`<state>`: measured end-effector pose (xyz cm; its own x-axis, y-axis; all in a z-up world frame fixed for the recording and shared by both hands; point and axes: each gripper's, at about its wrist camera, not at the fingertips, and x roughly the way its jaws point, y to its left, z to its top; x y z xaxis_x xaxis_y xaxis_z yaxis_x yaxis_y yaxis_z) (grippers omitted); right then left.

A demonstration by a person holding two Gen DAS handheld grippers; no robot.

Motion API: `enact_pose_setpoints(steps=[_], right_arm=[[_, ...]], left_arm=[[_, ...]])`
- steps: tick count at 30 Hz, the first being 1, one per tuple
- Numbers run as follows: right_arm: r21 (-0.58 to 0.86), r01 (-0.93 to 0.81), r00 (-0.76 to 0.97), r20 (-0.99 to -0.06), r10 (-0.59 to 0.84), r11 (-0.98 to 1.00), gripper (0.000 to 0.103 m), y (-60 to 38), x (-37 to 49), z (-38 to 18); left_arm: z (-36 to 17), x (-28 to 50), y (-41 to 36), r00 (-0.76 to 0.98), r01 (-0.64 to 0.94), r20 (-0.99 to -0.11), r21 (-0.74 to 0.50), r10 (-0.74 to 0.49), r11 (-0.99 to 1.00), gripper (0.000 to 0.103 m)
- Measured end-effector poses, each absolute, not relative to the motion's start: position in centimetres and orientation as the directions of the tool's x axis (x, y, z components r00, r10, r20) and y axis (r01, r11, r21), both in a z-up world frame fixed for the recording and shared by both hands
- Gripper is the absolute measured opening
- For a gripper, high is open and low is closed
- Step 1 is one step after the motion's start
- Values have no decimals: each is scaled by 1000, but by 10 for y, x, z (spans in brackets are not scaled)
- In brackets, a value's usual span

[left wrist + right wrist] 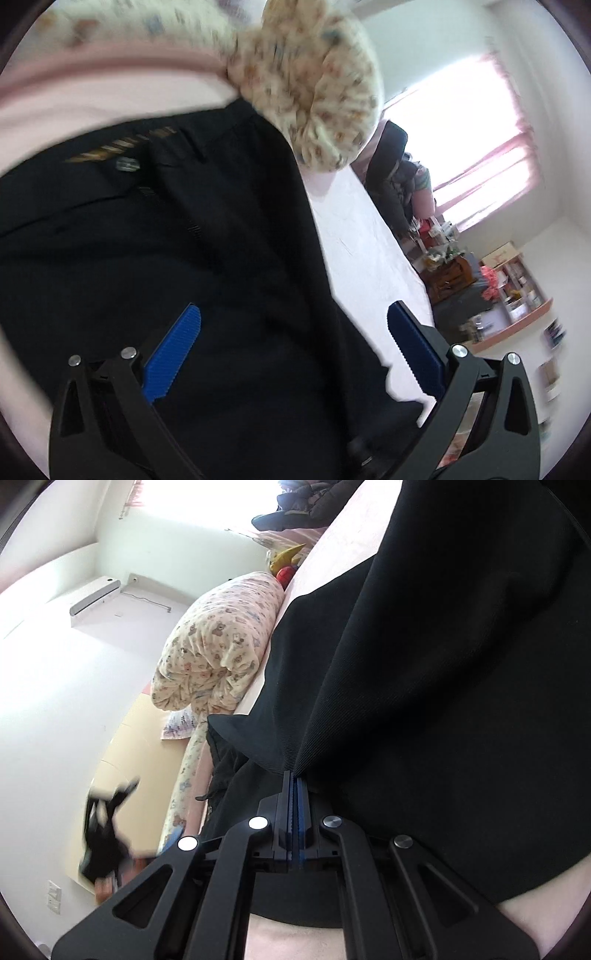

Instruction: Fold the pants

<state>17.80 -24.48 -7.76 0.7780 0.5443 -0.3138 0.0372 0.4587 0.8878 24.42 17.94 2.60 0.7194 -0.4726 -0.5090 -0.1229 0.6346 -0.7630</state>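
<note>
Pinching black pants [424, 664], right gripper [295, 779] clamped tight — left gripper [293, 325] spread wide, empty

Readable text: none in either view.
Pants [166, 240]: a gold band of marks inside the waistband, near the bed's [362, 229] far edge, too blurred to read.
Metal button [127, 163]: just below that band, no legible stamping.
Wall plate [54, 896]: low on the wall in the right wrist view, marks too small to make out.
Shelf boxes [517, 291]: packaging colours only, lettering cannot be told.
</note>
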Motion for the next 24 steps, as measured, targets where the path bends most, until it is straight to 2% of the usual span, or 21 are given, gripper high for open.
enact_pose_setpoints(steps=[2, 4, 9, 11, 13, 14, 17, 20, 21, 24], right_arm=[[889, 35, 777, -312, 547, 457, 1, -245, 179, -77], [889, 35, 776, -312, 548, 456, 1, -243, 178, -77], [890, 38, 767, -317, 557, 454, 1, -244, 178, -79], [890, 38, 764, -319, 560, 455, 1, -244, 179, -79], [890, 39, 762, -321, 562, 455, 1, -240, 185, -78], [890, 40, 762, -321, 562, 455, 1, -238, 189, -77], [894, 37, 761, -315, 567, 446, 2, -238, 190, -78], [895, 36, 761, -313, 568, 445, 2, -239, 191, -79], [894, 35, 761, -313, 569, 446, 2, -238, 191, -79], [896, 31, 761, -309, 571, 443, 2, -239, 192, -80]], left_arm=[[22, 290, 178, 664, -183, -550, -777, -507, 603, 101], [15, 326, 176, 638, -264, -603, -755, -478, 600, 101], [10, 386, 163, 635, -287, -618, -745, -463, 602, 91], [6, 400, 158, 628, -289, -628, -737, -460, 611, 81], [4, 413, 152, 636, -276, -616, -744, -464, 609, 63], [2, 417, 150, 641, -267, -611, -745, -464, 612, 61], [0, 430, 143, 644, -269, -635, -711, -428, 650, 42], [-6, 432, 147, 644, -312, -665, -679, -378, 664, 14], [-8, 431, 149, 645, -320, -666, -680, -374, 660, 8], [-11, 419, 157, 676, -341, -652, -690, -343, 639, 6]])
